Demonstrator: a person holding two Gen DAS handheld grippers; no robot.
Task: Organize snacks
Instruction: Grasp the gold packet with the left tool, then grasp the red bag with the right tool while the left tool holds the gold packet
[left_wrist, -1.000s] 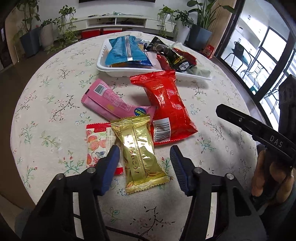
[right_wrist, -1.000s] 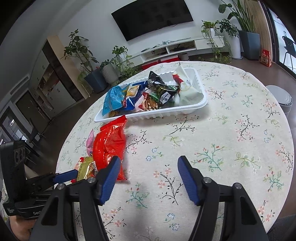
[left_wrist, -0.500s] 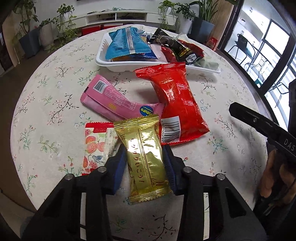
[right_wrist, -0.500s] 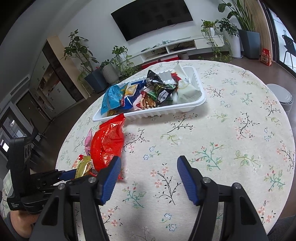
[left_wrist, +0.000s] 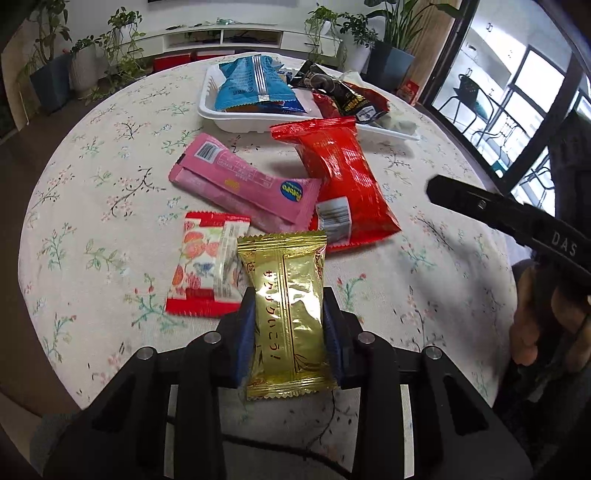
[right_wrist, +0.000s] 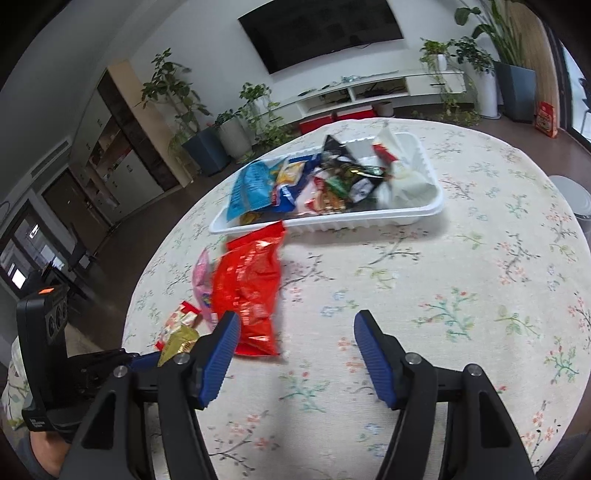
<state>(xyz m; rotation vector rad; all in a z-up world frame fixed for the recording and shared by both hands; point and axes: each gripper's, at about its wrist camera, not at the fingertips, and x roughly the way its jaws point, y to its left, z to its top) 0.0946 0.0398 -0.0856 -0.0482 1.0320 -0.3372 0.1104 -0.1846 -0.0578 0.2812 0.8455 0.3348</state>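
A gold snack packet (left_wrist: 284, 258) lies lengthwise between the blue pads of my left gripper (left_wrist: 288, 295). The jaws are closing, and the pads press on its sides and pinch its waist. In the right wrist view the gold packet (right_wrist: 179, 339) shows at the lower left. Beside it lie a red-and-white strawberry packet (left_wrist: 207, 266), a pink packet (left_wrist: 243, 181) and a large red bag (left_wrist: 343, 177). Behind them stands a white tray (left_wrist: 258, 123) with several snacks inside. My right gripper (right_wrist: 297, 321) hangs open over bare tablecloth, right of the red bag (right_wrist: 251, 284).
The round table wears a floral cloth (right_wrist: 461, 295). One black finger (left_wrist: 498, 218) of the right gripper and a person's hand (left_wrist: 532, 328) cross the right side of the left wrist view. Potted plants and a low TV shelf stand beyond the table.
The left jaws have closed in from either side of the gold packet until the pads squeeze it. The right gripper has stayed open and hardly moved.
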